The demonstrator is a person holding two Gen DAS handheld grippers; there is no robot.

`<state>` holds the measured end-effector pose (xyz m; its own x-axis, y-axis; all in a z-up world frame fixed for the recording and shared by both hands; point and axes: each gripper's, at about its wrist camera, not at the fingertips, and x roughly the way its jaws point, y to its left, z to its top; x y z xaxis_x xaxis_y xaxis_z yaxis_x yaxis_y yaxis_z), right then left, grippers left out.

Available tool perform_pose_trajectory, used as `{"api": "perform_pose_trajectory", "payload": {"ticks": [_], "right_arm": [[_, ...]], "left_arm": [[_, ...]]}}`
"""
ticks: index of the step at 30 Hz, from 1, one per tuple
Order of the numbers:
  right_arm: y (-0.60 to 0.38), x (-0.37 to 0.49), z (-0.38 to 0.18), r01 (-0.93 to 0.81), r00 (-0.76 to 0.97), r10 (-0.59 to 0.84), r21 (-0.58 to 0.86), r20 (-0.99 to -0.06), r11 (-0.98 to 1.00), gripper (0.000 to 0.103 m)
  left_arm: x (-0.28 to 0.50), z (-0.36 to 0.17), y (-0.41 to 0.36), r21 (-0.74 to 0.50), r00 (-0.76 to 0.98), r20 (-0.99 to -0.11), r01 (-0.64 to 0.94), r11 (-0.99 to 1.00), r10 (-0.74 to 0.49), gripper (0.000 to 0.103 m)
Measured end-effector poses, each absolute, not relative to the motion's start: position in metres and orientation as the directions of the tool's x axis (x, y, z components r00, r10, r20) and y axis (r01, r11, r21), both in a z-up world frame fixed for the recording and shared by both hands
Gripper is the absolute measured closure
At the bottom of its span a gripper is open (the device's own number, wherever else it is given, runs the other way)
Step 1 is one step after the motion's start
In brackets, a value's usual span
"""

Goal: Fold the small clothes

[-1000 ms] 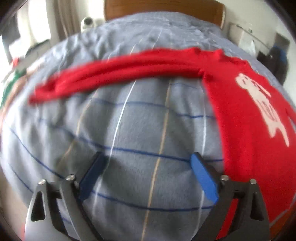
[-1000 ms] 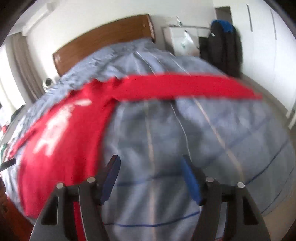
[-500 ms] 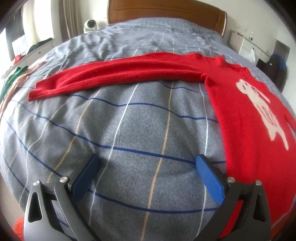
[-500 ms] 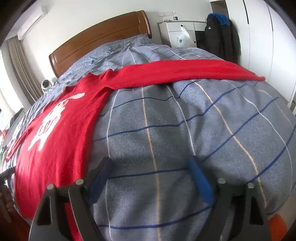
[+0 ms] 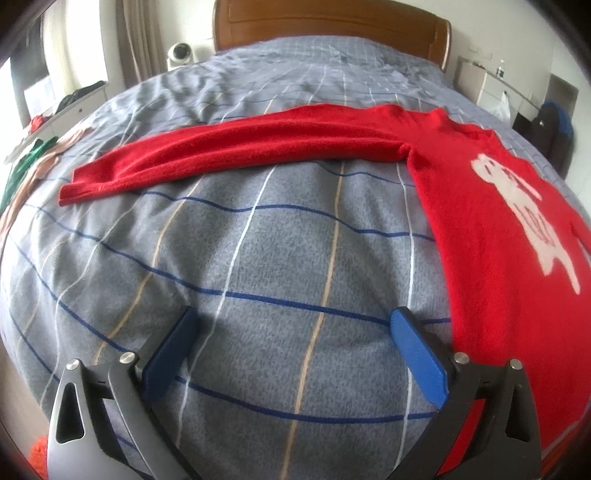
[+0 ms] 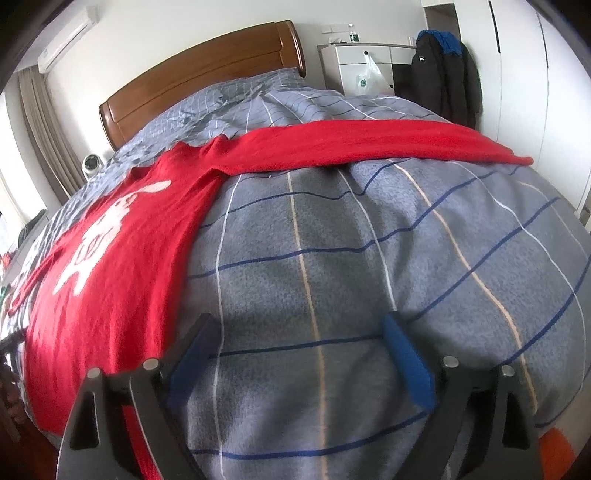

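Observation:
A red sweater (image 5: pixel 491 221) with a white animal print lies flat on the grey checked bed cover (image 5: pixel 280 251). Its one sleeve (image 5: pixel 236 155) stretches out to the left in the left wrist view. In the right wrist view the sweater body (image 6: pixel 122 251) lies at the left and the other sleeve (image 6: pixel 369 144) stretches to the right. My left gripper (image 5: pixel 291 325) is open and empty over the bare cover, left of the sweater's side edge. My right gripper (image 6: pixel 299 328) is open and empty over the bare cover, right of the sweater's side edge.
A wooden headboard (image 5: pixel 332 22) stands at the far end of the bed. Other clothes (image 5: pixel 26 166) lie at the left edge. A white cabinet (image 6: pixel 365 66) and a dark hanging jacket (image 6: pixel 443 74) stand at the right. A small white device (image 5: pixel 179 53) sits beside the bed.
Both grippers have drawn back and steadied; the blur is gone. Both jaws have opened a little wider. The sweater has not moved.

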<state>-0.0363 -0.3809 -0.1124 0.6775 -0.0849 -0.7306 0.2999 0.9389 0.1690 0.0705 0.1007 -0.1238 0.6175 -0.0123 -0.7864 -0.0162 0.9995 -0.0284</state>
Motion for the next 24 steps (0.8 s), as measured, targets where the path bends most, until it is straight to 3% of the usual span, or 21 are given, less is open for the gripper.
{"api": "perform_pose_trajectory", "payload": {"ticks": [24], "right_arm": [[-0.3752, -0.0301, -0.1146, 0.291, 0.665, -0.092, 0.143, -0.742, 0.946, 0.005]], "left_arm": [[0.0699, -0.1266, 0.0976, -0.015, 0.63, -0.776, -0.015, 1.0, -0.002, 0.0]]}}
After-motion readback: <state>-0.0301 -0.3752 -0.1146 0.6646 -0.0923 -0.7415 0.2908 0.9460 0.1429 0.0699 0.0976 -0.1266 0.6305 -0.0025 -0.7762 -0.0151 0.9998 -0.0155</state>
